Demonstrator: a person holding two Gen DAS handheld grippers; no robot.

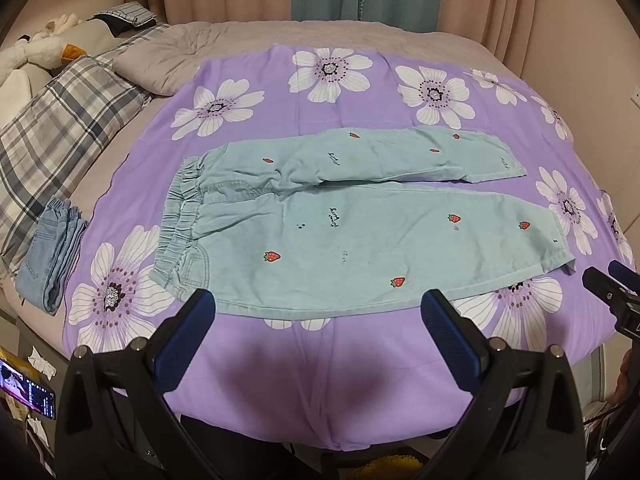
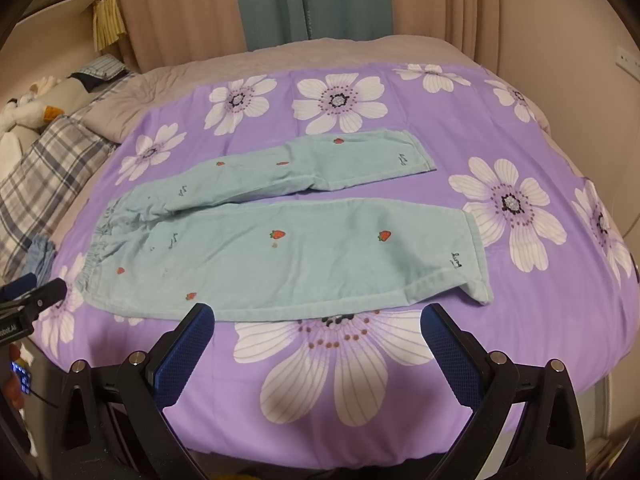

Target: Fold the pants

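Pale blue-green pants (image 1: pixel 344 224) lie flat and unfolded on a purple sheet (image 1: pixel 360 380) printed with big white flowers, spread over a bed. Fabric looks soft, corduroy-like, dotted with small red strawberries (image 1: pixel 272 256) and bits of dark script embroidery. Elastic gathered waistband (image 1: pixel 180 216) bunches at the left end; a stitched pocket seam shows near the waist on the near side. Faint yellowish stain on the far leg, a few small dark marks on the near leg.

Long axis runs left-right across both views: waist to the left, hems to the right. The two legs are spread apart in a narrow V. Far leg (image 2: pixel 320 164) is a bit creased near the crotch. Near leg (image 2: pixel 304 252) is wider in view, its cuff (image 2: pixel 476 276) slightly turned over at the right corner.

Left gripper (image 1: pixel 318 316) hovers over the near edge of the pants, blue-padded fingers spread wide, nothing between them. Right gripper (image 2: pixel 318 320) is likewise spread wide and empty, just short of the near leg's lower edge, over a white flower. Each gripper's tip shows at the edge of the other's view.

A second pair of denim pants (image 1: pixel 52 248), already folded, sits at the left edge of the sheet. Plaid pillow (image 1: pixel 52 120) and plush toy (image 1: pixel 36 52) further left; curtains behind; a lit phone screen (image 1: pixel 28 388) at lower left.
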